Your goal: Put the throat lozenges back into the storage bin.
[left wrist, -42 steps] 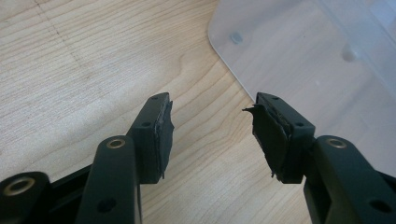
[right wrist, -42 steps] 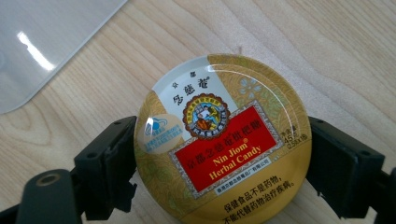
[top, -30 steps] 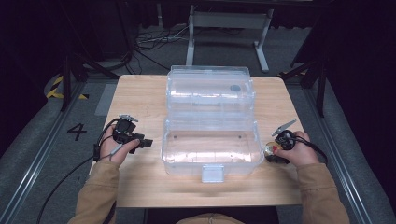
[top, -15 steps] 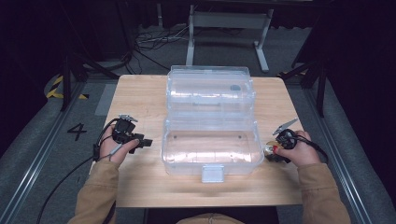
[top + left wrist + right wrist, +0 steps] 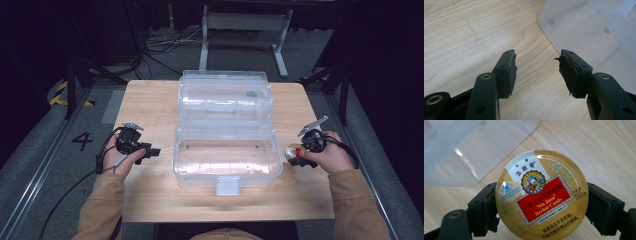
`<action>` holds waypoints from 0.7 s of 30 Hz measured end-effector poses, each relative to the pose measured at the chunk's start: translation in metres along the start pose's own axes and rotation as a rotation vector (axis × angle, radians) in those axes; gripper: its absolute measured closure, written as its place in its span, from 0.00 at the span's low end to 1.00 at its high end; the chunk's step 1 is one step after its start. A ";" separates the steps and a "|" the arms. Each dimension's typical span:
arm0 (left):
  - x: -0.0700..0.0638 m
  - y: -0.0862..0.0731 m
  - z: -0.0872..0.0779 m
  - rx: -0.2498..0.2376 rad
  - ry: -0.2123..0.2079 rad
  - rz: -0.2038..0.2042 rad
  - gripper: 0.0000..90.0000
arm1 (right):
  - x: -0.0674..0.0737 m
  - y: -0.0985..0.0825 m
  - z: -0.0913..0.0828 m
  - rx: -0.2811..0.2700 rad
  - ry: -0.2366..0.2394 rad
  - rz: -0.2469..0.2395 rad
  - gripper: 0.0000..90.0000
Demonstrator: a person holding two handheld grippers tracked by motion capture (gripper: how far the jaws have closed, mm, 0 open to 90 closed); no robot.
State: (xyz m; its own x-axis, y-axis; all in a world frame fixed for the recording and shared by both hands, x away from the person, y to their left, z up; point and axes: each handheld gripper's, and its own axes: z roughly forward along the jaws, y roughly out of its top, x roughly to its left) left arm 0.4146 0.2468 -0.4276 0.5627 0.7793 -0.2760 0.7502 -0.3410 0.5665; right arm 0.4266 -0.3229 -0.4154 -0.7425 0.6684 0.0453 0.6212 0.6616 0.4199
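A clear plastic storage box (image 5: 226, 155) lies open in the middle of the wooden table (image 5: 150, 107), its lid (image 5: 225, 95) folded back toward the far side. At the box's right, my right gripper (image 5: 296, 154) is shut on a round gold candy tin (image 5: 541, 195) with a red "Nin Jiom Herbal Candy" label; the tin (image 5: 293, 151) is held just above the table, its label facing up. My left gripper (image 5: 150, 151) hovers over bare wood left of the box, jaws open and empty (image 5: 537, 71), pointing at the box's near corner (image 5: 554, 27).
A white latch tab (image 5: 227, 186) sticks out from the box's front wall. Bare wood lies to the left and right of the box. Black cables trail from both grippers off the table. Beyond the far edge stand a metal frame (image 5: 240, 30) and floor cables.
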 end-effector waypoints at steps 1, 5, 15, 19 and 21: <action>0.000 0.000 0.000 -0.001 0.000 -0.001 0.53 | 0.000 0.002 -0.002 0.000 -0.001 -0.004 0.22; 0.001 -0.001 -0.001 0.000 -0.001 -0.004 0.53 | 0.001 0.007 -0.010 -0.001 0.003 -0.017 0.22; 0.003 -0.004 -0.004 -0.008 0.002 -0.013 0.53 | 0.010 0.018 -0.027 0.008 -0.001 -0.060 0.22; 0.002 -0.004 -0.003 -0.001 0.002 -0.009 0.53 | 0.014 0.022 -0.033 0.021 0.032 -0.071 0.22; 0.002 -0.004 -0.003 -0.001 0.001 -0.007 0.53 | 0.017 0.024 -0.036 0.017 0.051 -0.081 0.22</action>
State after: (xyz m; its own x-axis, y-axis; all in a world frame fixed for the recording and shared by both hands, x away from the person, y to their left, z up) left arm 0.4114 0.2514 -0.4281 0.5569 0.7822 -0.2793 0.7539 -0.3349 0.5652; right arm 0.4200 -0.3084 -0.3718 -0.8021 0.5944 0.0583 0.5624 0.7188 0.4088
